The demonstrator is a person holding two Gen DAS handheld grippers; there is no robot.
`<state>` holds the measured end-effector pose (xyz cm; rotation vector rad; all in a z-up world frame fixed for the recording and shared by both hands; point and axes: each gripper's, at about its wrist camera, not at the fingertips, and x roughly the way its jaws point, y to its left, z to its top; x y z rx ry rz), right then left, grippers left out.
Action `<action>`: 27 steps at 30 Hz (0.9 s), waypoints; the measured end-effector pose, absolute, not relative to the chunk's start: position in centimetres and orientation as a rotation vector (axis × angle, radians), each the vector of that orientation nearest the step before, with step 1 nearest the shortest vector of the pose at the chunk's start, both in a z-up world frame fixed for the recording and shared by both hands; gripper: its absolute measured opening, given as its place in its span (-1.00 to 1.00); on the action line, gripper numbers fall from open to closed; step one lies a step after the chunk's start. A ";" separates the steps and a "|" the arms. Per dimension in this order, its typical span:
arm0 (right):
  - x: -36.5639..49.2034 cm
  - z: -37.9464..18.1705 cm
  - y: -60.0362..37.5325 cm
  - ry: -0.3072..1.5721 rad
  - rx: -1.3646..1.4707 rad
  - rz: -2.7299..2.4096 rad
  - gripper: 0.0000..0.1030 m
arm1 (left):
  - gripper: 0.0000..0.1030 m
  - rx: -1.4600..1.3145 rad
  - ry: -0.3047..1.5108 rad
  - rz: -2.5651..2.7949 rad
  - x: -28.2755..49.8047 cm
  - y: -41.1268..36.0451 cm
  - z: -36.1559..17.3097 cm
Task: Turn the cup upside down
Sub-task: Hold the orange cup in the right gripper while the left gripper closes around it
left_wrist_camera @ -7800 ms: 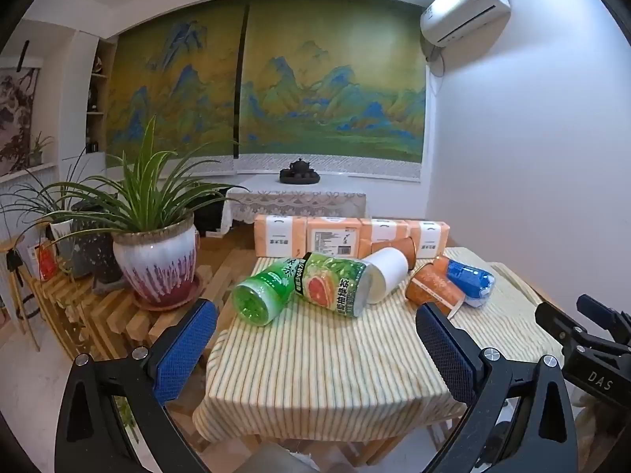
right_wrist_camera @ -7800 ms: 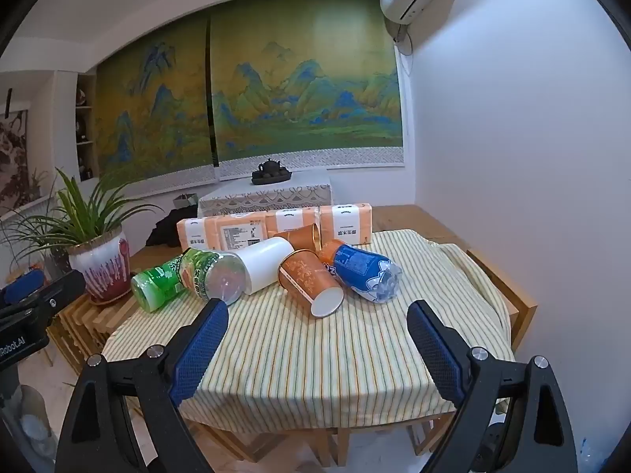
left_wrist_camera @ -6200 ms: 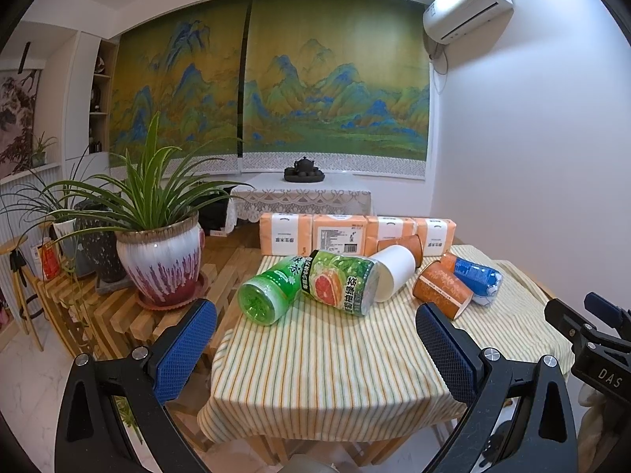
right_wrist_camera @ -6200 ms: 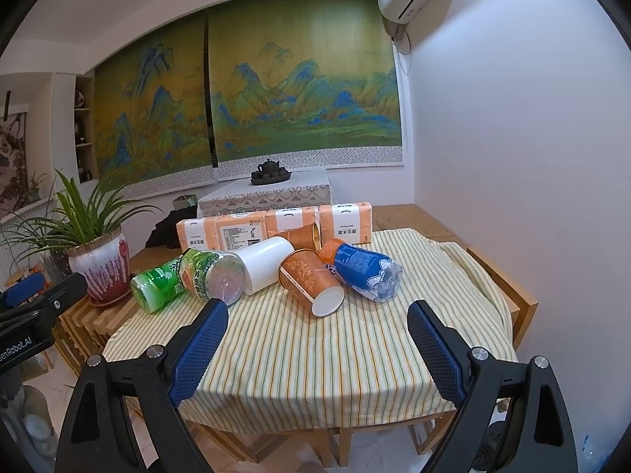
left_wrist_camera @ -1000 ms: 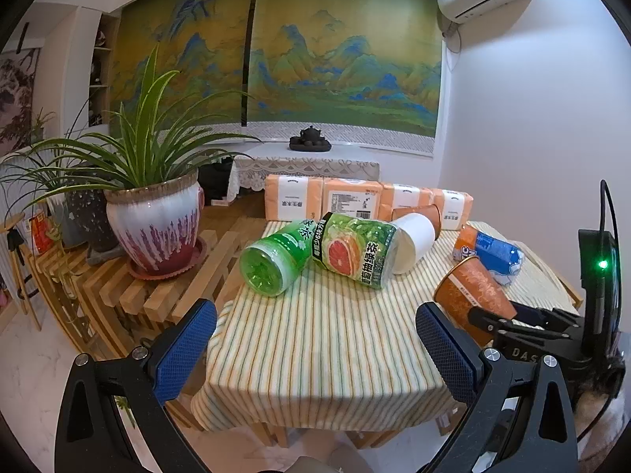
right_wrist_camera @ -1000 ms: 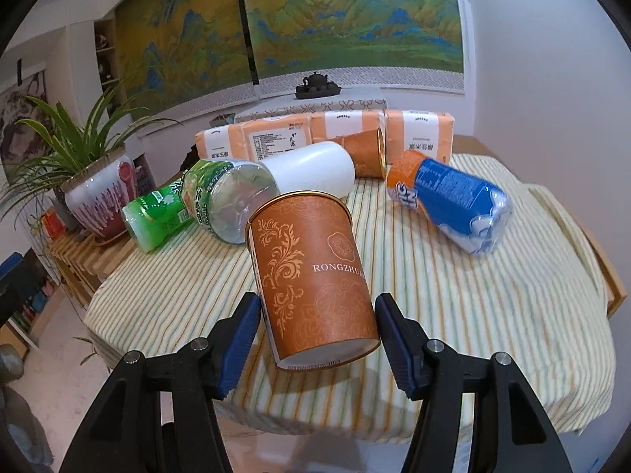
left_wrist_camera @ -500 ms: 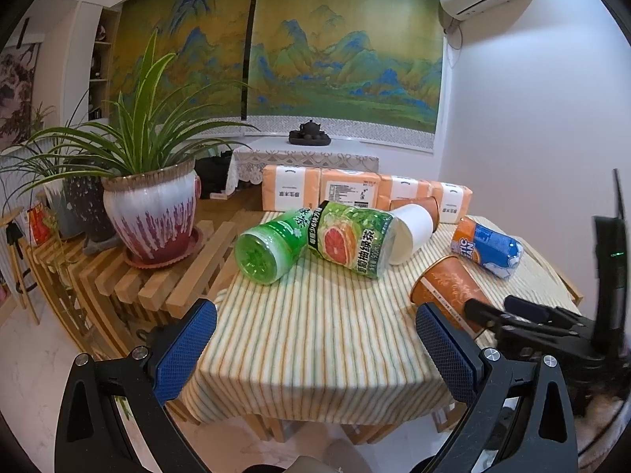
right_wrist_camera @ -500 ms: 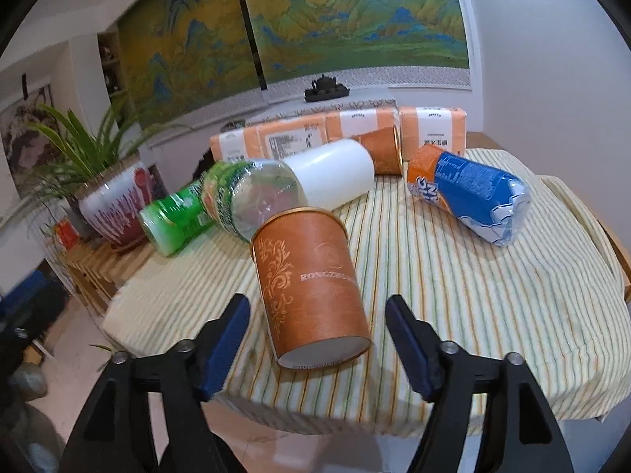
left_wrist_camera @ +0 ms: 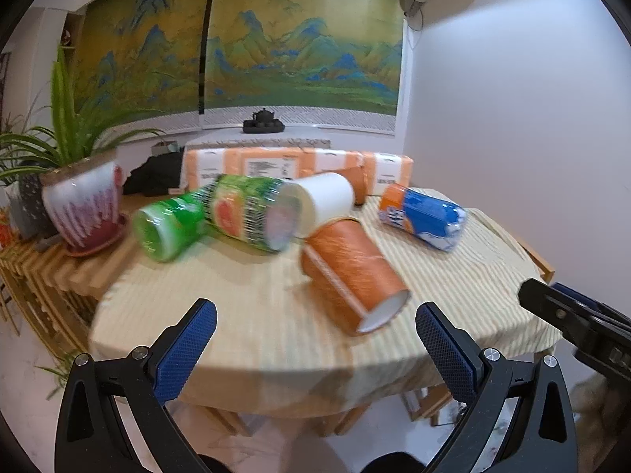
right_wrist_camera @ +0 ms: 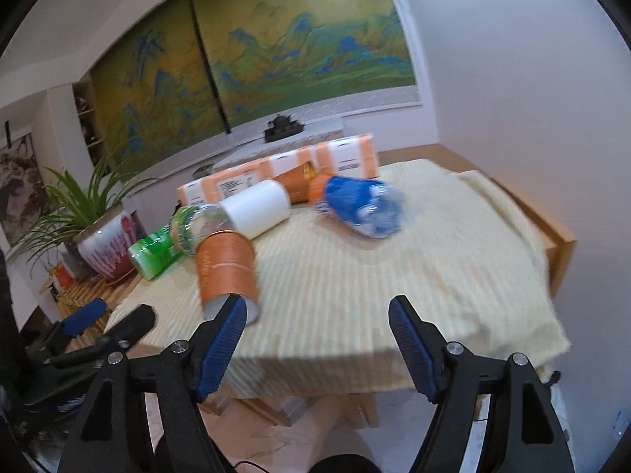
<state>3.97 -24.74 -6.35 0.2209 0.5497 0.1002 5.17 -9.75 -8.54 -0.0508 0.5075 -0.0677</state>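
1. At the left of the left wrist view, the potted plant (left_wrist_camera: 84,201) stands on a slatted bench beside the table (left_wrist_camera: 252,358). A wide swing from that side would likely catch the leaves or the pot.
2. Left of centre, the green bottle (left_wrist_camera: 167,224) and the grapefruit-label bottle (left_wrist_camera: 250,213) lie on their sides, touching, with the white cup (left_wrist_camera: 325,201) against them. All are round, so any nudge could set them rolling toward the left table edge.
3. At centre, the orange cup (left_wrist_camera: 353,272) lies on its side with its open mouth facing the lower right of the frame, near the front edge of the striped cloth. It is not yet upside down. A loose or off-centre pinch could squash the paper wall or push the cup off that edge.
4. The left gripper (left_wrist_camera: 315,339) is released, jaws wide, holding nothing, just short of the front edge. The cup lies to the right of its centre line.
5. In the right wrist view, the right gripper (right_wrist_camera: 317,327) is also released and empty. Its left finger overlaps the cup's mouth in the picture; contact cannot be told.
6. Right of centre, the blue bottle (right_wrist_camera: 359,205) lies well apart from the cup, and the bare cloth before it offers room to set the cup down.
7. At far right, the wall (right_wrist_camera: 532,79) and the wooden edge limit the swing.
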 end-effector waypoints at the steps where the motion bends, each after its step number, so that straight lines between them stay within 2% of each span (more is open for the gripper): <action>1: 3.7 -6.3 -25.2 0.545 0.223 0.093 0.38 | 0.99 -0.057 0.514 -0.069 5.5 -10.5 -8.8; 18: 2.8 -7.6 -29.9 0.548 0.305 0.046 0.38 | 0.97 -0.046 0.523 0.040 10.3 -15.2 -12.0; 21: 2.9 -7.7 -30.1 0.552 0.311 0.046 0.38 | 0.85 -0.047 0.527 0.040 10.5 -15.3 -12.2; 27: 3.1 -7.8 -30.1 0.556 0.321 0.047 0.38 | 0.45 -0.052 0.544 0.031 10.8 -14.9 -12.6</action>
